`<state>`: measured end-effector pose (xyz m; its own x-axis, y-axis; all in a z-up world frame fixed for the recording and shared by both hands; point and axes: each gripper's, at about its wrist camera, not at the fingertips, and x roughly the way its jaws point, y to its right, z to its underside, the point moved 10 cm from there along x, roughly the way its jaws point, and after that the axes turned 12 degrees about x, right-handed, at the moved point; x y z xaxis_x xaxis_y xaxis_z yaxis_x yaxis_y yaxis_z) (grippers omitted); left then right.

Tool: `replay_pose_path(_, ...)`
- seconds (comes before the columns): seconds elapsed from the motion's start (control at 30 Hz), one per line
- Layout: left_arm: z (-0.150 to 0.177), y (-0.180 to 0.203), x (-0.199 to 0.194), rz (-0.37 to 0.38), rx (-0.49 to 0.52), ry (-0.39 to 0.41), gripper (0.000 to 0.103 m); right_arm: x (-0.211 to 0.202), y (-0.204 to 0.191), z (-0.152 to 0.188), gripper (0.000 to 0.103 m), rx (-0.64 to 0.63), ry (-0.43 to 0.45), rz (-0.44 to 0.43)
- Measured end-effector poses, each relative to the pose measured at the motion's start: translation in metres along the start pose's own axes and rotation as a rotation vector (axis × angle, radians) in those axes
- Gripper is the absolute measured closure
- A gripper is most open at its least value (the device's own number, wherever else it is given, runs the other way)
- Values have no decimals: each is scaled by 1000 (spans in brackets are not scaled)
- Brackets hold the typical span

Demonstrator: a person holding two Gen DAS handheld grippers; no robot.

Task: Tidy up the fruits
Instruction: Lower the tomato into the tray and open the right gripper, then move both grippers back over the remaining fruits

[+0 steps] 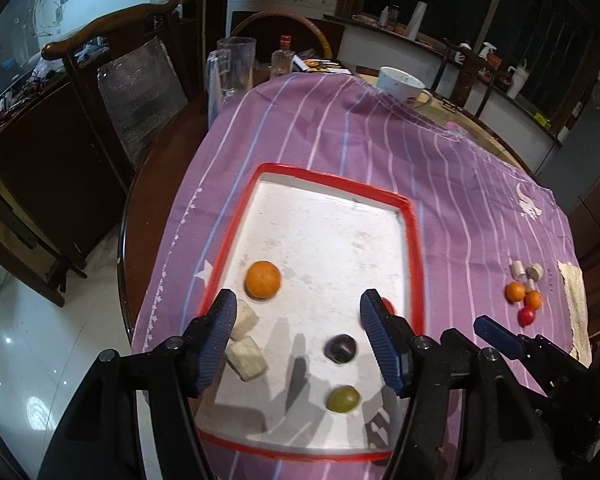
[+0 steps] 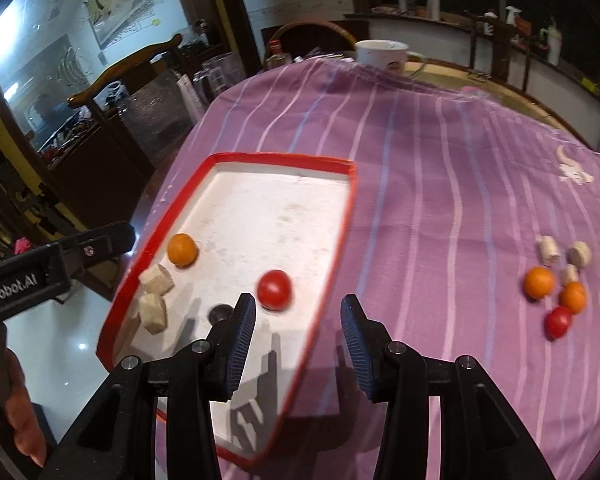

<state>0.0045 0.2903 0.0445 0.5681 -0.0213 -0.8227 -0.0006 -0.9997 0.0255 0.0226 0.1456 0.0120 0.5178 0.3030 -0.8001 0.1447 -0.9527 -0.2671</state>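
My left gripper hangs with jaws wide apart and empty over the red-rimmed tray, which holds an orange, two pale banana chunks, a dark plum and a green grape. My right gripper is likewise spread and empty above the tray's right edge, near a red tomato. More fruit pieces lie well apart on the purple striped cloth.

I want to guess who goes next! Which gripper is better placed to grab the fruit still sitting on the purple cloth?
Probably the right gripper. It is open and empty at the tray's right edge, on the side toward the loose fruit pile. The left gripper hangs over the tray, farther away.
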Motion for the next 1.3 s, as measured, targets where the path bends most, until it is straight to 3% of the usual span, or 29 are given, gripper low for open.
replay_pose_path(0.4,-7,61,-32,4,95,37,36,-51,63,7,54,77,80,22)
replay_pose_path(0.5,-9,76,-39,1,114,53,30,-58,93,10,54,124,82,32)
replay_pose_path(0.67,-7,102,-40,6,124,47,30,-67,165,15,54,244,68,62)
replay_pose_path(0.93,5,158,-11,52,121,-19,30,-75,259,24,54,378,38,116)
replay_pose_path(1.3,18,238,44,132,156,-112,30,-69,320,25,54,395,12,104)
